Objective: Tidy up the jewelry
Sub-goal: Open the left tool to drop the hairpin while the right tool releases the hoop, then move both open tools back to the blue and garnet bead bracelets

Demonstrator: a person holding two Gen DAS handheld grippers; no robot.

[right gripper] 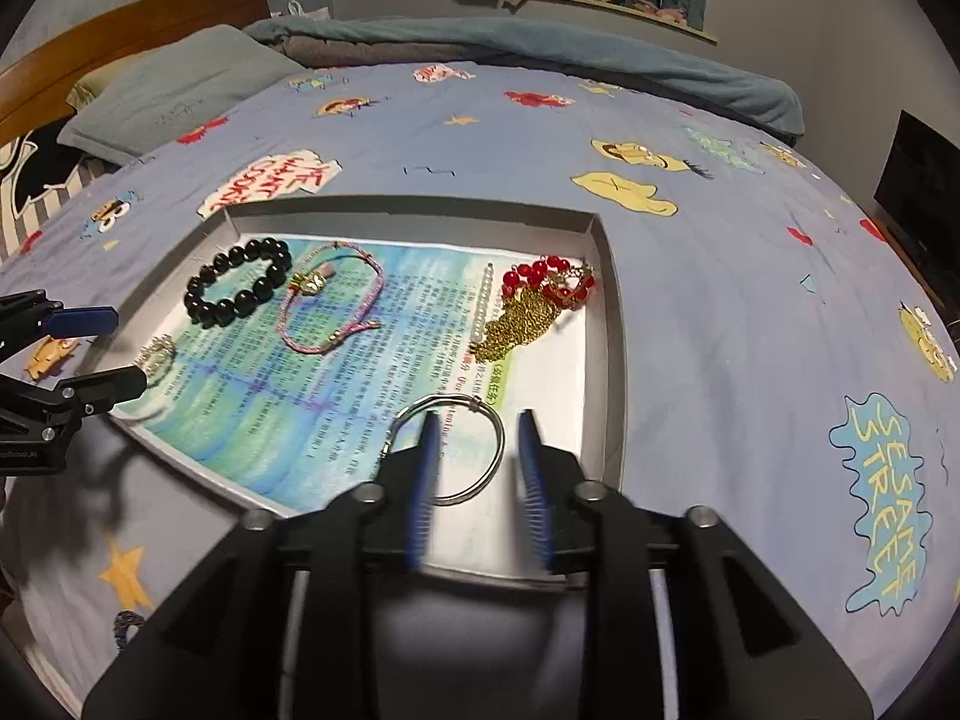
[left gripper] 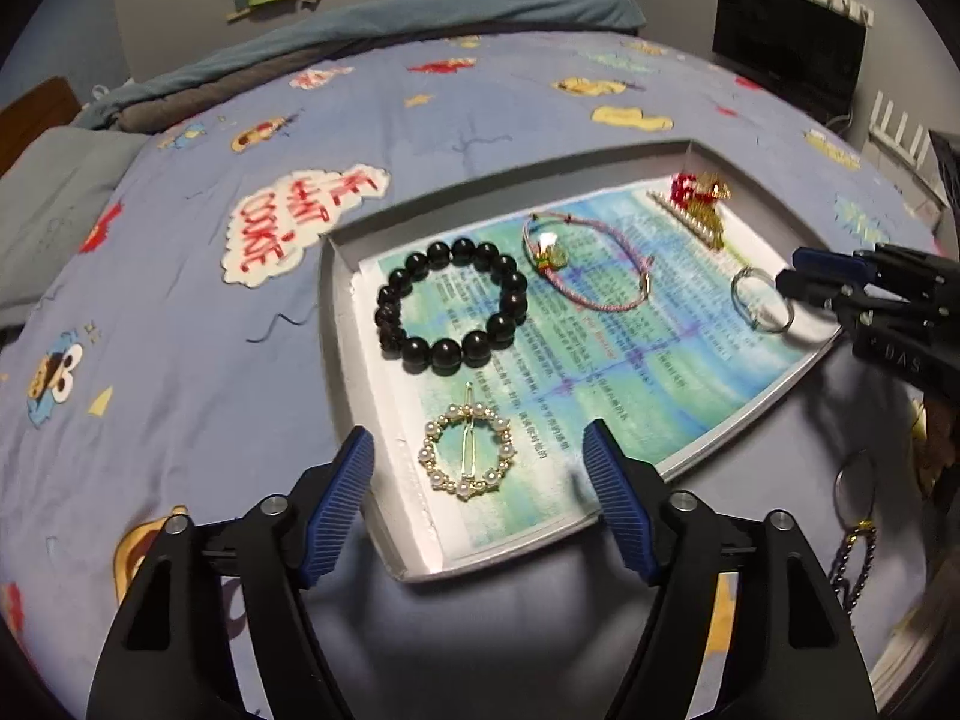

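Jewelry lies in a shallow grey tray (left gripper: 336, 300) on the bed (left gripper: 180, 312): black bead bracelet (left gripper: 451, 305), pink cord bracelet (left gripper: 585, 267), pearl ring hair clip (left gripper: 468, 456), red-and-gold chain heap (right gripper: 540, 300). Left tongs (left gripper: 477, 504) gape wide over the hair clip, holding nothing. Right tongs (right gripper: 477, 480) (blurred) stand partly open, one finger inside the silver wire bangle (right gripper: 450, 450), not gripping it.

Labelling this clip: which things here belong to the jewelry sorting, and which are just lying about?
Job:
tray
black bead bracelet
pink cord bracelet
pearl hair clip
silver bangle
red bead and gold chain piece

Lying about:
pillow
blanket
monitor
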